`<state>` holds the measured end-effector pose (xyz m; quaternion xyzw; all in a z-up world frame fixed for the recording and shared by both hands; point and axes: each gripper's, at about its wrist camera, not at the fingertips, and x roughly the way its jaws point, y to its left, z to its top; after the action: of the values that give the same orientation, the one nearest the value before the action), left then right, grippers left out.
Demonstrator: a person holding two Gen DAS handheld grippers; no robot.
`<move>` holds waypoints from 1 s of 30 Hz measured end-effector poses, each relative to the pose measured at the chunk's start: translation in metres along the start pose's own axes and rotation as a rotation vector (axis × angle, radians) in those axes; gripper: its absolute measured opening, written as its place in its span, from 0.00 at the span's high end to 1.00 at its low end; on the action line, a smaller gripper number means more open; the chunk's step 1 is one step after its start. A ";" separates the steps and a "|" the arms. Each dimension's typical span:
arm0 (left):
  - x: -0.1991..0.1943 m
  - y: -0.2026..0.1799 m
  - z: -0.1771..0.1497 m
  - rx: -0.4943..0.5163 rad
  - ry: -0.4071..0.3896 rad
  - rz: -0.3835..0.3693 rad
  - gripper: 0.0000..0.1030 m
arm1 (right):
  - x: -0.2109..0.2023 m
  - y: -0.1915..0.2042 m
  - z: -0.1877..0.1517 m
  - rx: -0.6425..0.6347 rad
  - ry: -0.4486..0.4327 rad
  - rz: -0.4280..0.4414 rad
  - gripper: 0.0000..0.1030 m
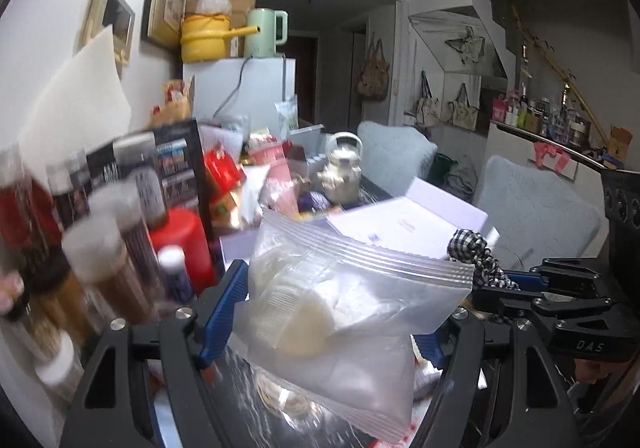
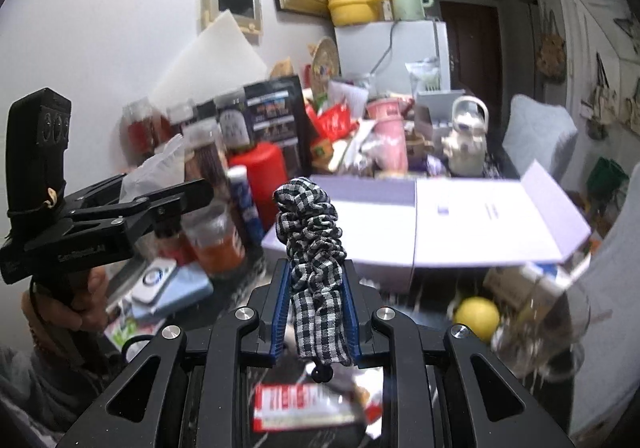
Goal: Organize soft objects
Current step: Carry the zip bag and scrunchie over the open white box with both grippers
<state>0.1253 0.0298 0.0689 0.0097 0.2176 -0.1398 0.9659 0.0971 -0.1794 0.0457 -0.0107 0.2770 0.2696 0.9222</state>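
The left gripper (image 1: 340, 312) is clamped on a clear zip-top plastic bag (image 1: 344, 300) with pale soft pads inside. Its blue-lined jaws press the bag's two sides, so the bag hangs free above the cluttered tabletop (image 2: 240, 280) with its sealed strip uppermost. Held by the body like that, the top edge stays reachable, probably so it can be opened or filled.

The right gripper (image 2: 316, 296) is clenched tight on a black-and-white checked fabric scrunchie (image 2: 312, 232). It pinches the lower part, and the gathered loop stands up above the fingertips. In the left wrist view the scrunchie sits just beside the bag's right corner.

Both soft things are held up off the clutter, near an open lilac cardboard box (image 2: 480, 216), which looks like a possible place for them.
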 end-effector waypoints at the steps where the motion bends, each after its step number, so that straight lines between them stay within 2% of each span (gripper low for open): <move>1: 0.003 0.001 0.006 0.004 -0.011 0.006 0.28 | 0.001 -0.001 0.006 -0.004 -0.008 0.003 0.77; 14: 0.065 0.021 0.046 -0.058 -0.031 0.029 0.28 | 0.049 -0.026 0.079 -0.028 -0.076 -0.001 0.77; 23: 0.126 0.034 0.064 -0.085 -0.013 0.071 0.28 | 0.105 -0.061 0.105 -0.030 -0.022 -0.013 0.77; 30: 0.178 0.040 0.064 -0.069 0.039 0.120 0.28 | 0.149 -0.095 0.116 0.016 0.024 -0.021 0.77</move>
<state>0.3167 0.0163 0.0497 -0.0079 0.2403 -0.0738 0.9678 0.3080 -0.1682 0.0542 -0.0093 0.2901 0.2577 0.9216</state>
